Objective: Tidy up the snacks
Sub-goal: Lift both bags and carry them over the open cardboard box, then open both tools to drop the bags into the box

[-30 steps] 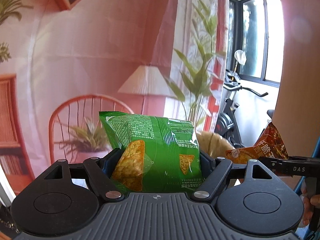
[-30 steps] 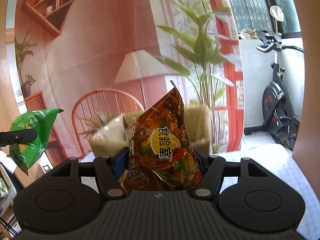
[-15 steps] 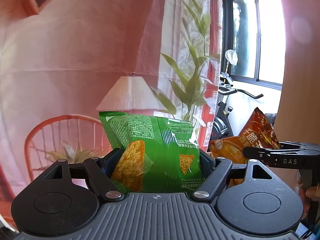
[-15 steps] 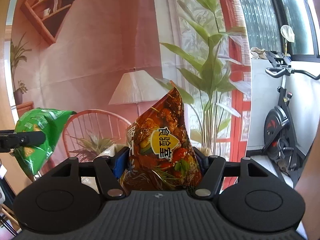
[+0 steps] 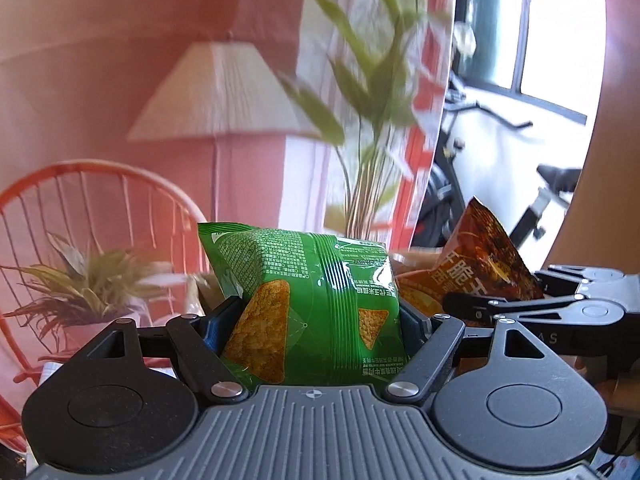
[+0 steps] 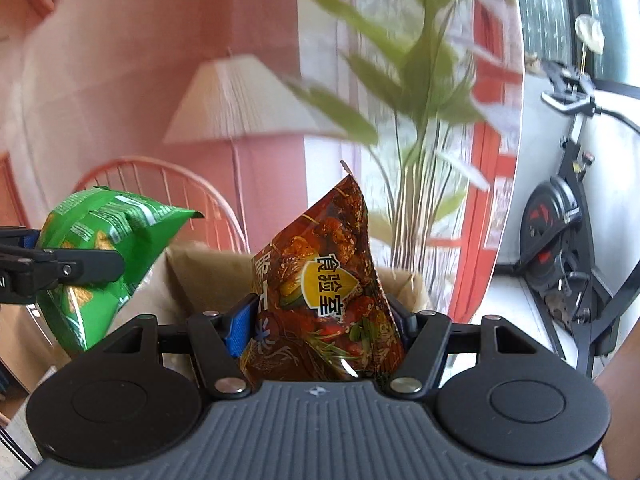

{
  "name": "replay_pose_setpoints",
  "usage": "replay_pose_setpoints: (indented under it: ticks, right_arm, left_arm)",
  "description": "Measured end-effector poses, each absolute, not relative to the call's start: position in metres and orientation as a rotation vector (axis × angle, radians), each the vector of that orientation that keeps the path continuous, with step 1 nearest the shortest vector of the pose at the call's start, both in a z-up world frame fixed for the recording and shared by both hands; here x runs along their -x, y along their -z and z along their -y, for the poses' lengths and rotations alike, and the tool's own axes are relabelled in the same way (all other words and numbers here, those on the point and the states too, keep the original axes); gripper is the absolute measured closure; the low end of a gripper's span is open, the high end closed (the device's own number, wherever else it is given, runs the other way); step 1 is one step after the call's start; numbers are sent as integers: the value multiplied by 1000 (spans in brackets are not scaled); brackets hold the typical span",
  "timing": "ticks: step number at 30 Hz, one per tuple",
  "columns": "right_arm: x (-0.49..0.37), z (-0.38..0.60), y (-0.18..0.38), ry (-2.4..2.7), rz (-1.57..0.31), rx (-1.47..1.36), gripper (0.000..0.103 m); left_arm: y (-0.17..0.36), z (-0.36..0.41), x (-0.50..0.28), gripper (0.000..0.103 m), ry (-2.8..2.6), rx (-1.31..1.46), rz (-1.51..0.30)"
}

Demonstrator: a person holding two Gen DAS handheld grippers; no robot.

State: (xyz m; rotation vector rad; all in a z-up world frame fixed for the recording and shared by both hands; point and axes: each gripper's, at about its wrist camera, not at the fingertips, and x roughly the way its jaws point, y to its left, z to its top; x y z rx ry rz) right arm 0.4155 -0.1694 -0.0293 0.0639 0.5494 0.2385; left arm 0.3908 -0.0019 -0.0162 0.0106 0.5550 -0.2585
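My left gripper [image 5: 316, 320] is shut on a green bag of corn chips [image 5: 304, 300] and holds it upright in the air. My right gripper [image 6: 324, 316] is shut on a brown-red snack bag [image 6: 324, 280], also in the air. In the left wrist view the right gripper [image 5: 472, 304] with the brown-red bag [image 5: 484, 260] is close on the right. In the right wrist view the left gripper [image 6: 100, 264] with the green bag [image 6: 100, 248] is close on the left. A brown paper bag [image 6: 208, 276] stands open just beyond both snacks.
A printed backdrop [image 5: 120, 80] with a lamp, a plant and an orange chair hangs behind. An exercise bike [image 6: 568, 248] stands at the right by a window [image 5: 552, 24]. A wooden edge [image 5: 600, 160] curves along the far right.
Both grippers have moved forward and toward each other with their bags. The backdrop looks larger and the paper bag's opening has come into view behind the snacks.
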Motion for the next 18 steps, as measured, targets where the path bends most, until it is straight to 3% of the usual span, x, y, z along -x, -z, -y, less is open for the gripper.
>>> replay_pose_setpoints:
  ticks: [18]
  right_arm:
    - [-433,164,63,-245,-648,-64,34]
  left_arm:
    - [49,20,-419,18,259,-150,-630]
